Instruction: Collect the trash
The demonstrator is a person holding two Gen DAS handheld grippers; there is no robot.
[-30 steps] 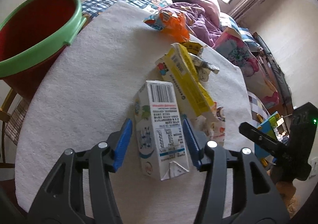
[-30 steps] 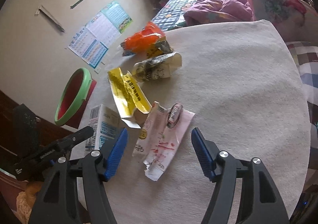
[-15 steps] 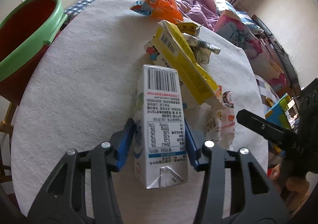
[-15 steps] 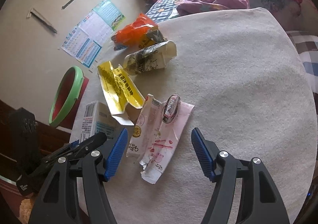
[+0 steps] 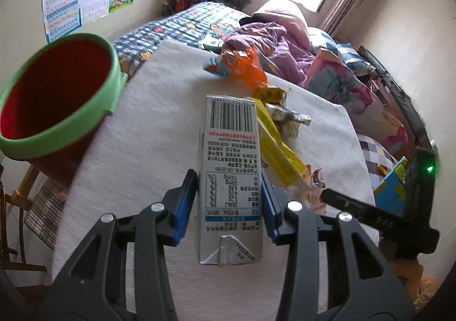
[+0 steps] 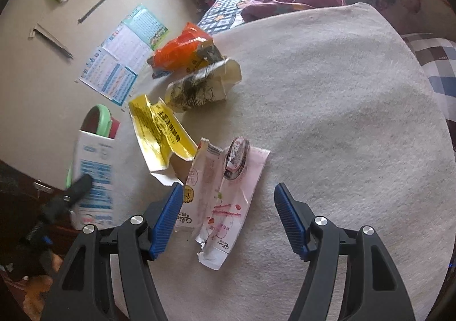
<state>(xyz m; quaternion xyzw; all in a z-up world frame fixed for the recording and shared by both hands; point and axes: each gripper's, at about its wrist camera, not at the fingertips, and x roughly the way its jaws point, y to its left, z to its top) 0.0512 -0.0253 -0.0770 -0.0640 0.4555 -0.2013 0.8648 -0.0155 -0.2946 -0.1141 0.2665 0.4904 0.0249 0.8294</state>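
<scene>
A white milk carton (image 5: 229,167) stands tilted up off the cloth between the blue pads of my left gripper (image 5: 229,201). Its jaws are closing and both pads press on the carton's sides. The carton (image 6: 94,175) appears blurred at the left of the right wrist view. My right gripper (image 6: 228,215) hangs open over a torn pink wrapper (image 6: 225,187) with a small candy wrapper (image 6: 236,155) on it. Beyond lie a yellow wrapper (image 6: 159,127), a crushed paper cup (image 6: 199,90) and an orange bag (image 6: 179,50). A red bin with a green rim (image 5: 57,132) stands at the table's left.
The round table wears a white cloth (image 6: 342,121). A bed with a purple blanket (image 5: 270,38) lies behind it. A wooden chair (image 5: 20,198) stands below the bin. The right gripper's arm (image 5: 370,212) reaches in at the right of the left wrist view.
The left jaws closed in on the milk carton and gripped it; the carton has come up off the cloth. The right gripper stays open over the pink wrapper.
</scene>
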